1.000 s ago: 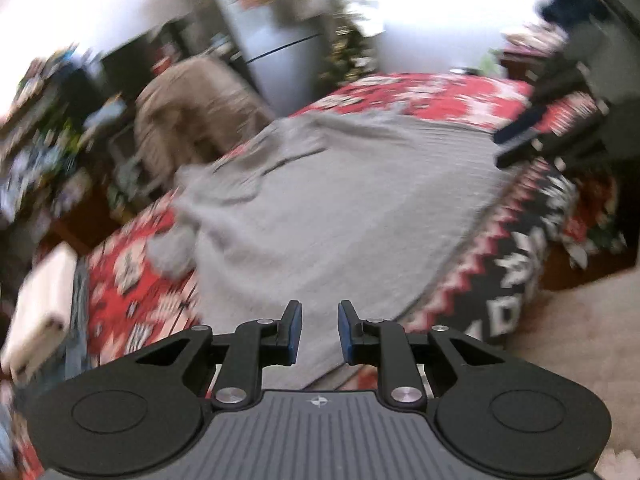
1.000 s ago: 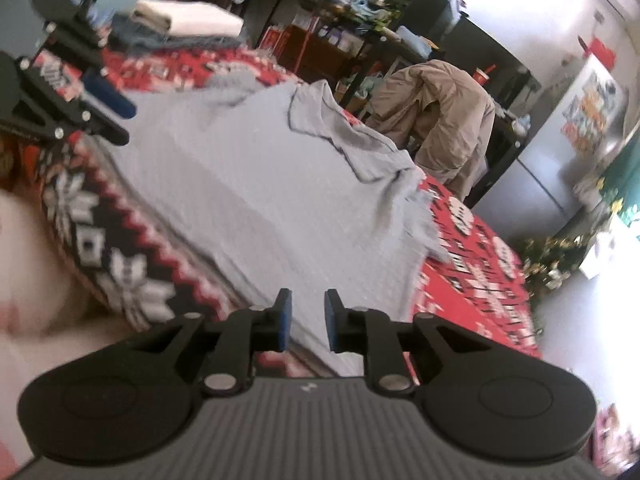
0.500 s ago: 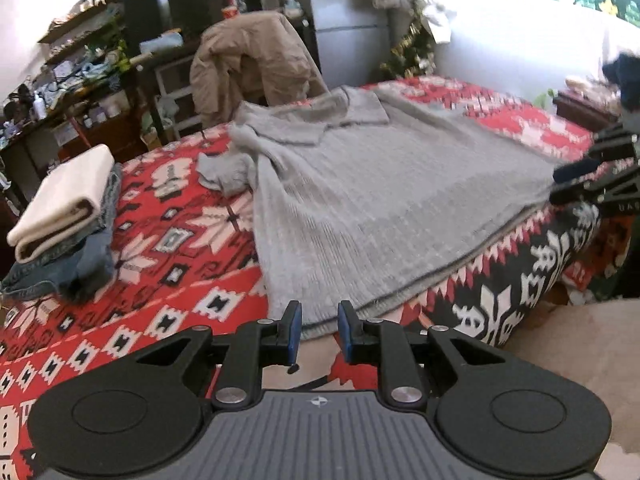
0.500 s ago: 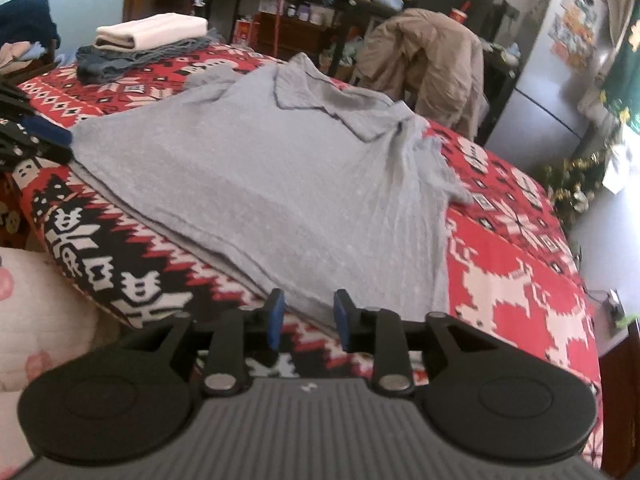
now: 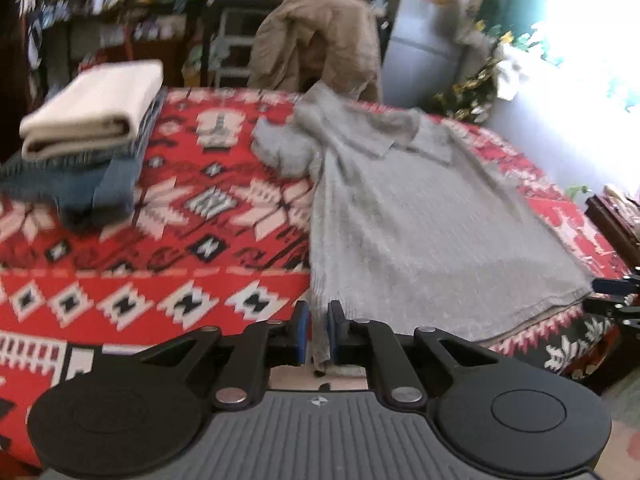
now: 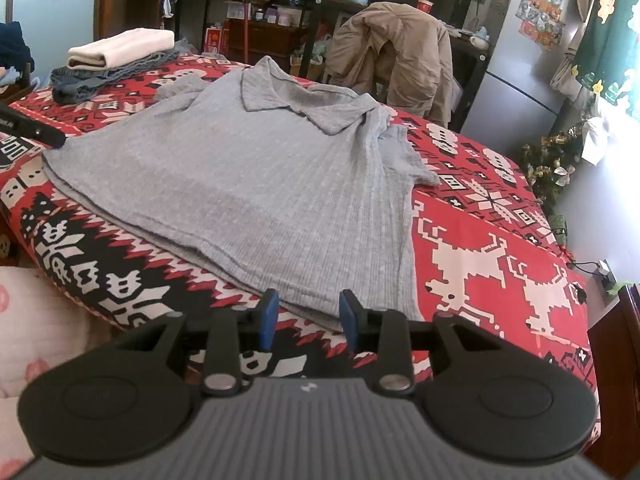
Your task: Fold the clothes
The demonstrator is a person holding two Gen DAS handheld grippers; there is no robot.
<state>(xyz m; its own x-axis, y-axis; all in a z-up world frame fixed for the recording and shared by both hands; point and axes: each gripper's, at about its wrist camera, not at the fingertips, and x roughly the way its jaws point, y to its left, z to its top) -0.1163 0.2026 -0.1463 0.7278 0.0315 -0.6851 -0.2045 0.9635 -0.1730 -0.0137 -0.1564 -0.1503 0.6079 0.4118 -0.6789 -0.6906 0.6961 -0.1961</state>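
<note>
A grey ribbed polo shirt (image 5: 420, 232) lies spread flat on the red patterned bed cover (image 5: 160, 248), collar at the far side and hem at the near edge. My left gripper (image 5: 318, 330) is at the hem's left corner, its blue pads narrowed onto a hanging fold of the grey cloth. In the right wrist view the shirt (image 6: 260, 184) fills the middle. My right gripper (image 6: 308, 320) stands open at the hem's right end, the hem edge just ahead of its fingers. The right gripper's tip (image 5: 612, 296) shows at the left view's right edge.
A folded cream garment (image 5: 96, 112) rests on folded denim (image 5: 100, 188) at the bed's far left. A tan jacket (image 6: 392, 52) hangs over a chair behind the bed. A fridge (image 6: 520, 64) and small decorated tree (image 6: 556, 160) stand at the right. Pale rug (image 6: 40, 320) lies below.
My left gripper has swung to the hem's left corner and narrowed onto the cloth. My right gripper's fingers have spread wider and moved closer to the hem.
</note>
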